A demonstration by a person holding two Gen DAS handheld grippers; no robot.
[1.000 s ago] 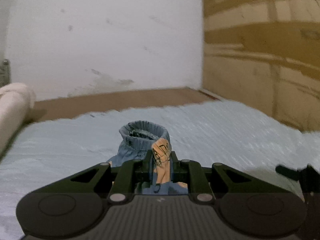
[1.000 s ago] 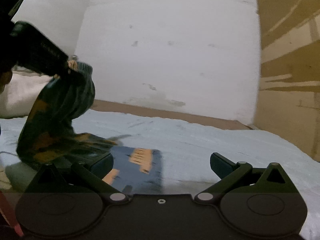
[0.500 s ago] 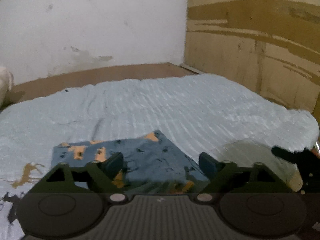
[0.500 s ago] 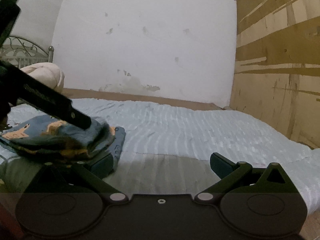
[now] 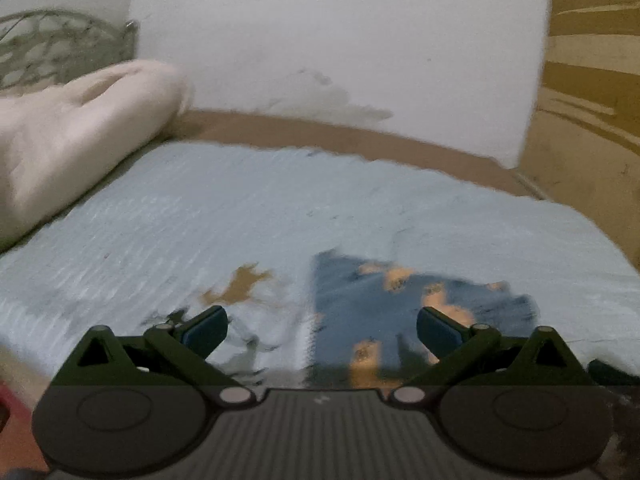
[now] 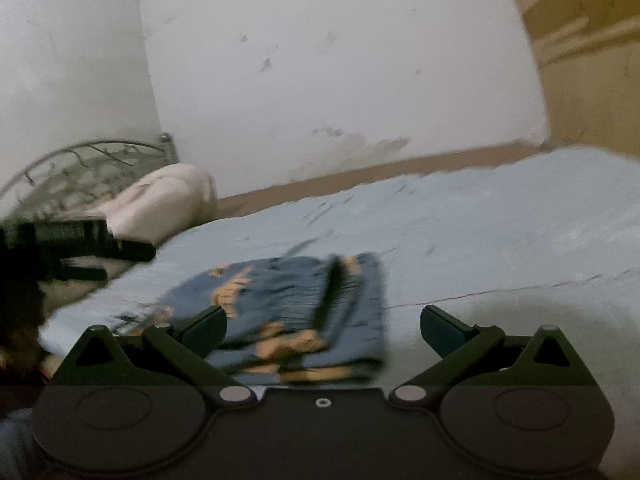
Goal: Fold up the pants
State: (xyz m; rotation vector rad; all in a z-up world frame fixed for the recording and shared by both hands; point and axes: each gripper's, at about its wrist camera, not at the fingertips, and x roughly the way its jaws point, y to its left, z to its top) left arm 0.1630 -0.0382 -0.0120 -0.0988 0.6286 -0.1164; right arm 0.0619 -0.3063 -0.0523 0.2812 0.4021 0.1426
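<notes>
Left wrist view: the left gripper [image 5: 322,326] is held above a light blue bedspread [image 5: 240,208]. Its jaws are opening and stand wide apart; nothing is pressed between the pads. The folded pants [image 5: 384,304], blue with orange figures, lie flat on the bedspread ahead of the gripper, nearer the right finger than the left. An orange deer motif [image 5: 244,284] is printed on the bedspread just left of the pants. A cream rolled blanket [image 5: 72,136] is seen at the far left, with a metal headboard [image 5: 60,44] behind it and a white wall [image 5: 340,40] beyond the bed.

Right wrist view: the right gripper [image 6: 323,326] is likewise spread wide and grips nothing. The pants [image 6: 296,312] lie as a folded stack on the bedspread [image 6: 480,232], directly ahead of the gripper and toward its left finger; contact with that finger cannot be determined because of blur. The left gripper [image 6: 80,240] is seen at the left edge, apart from the pants.
</notes>
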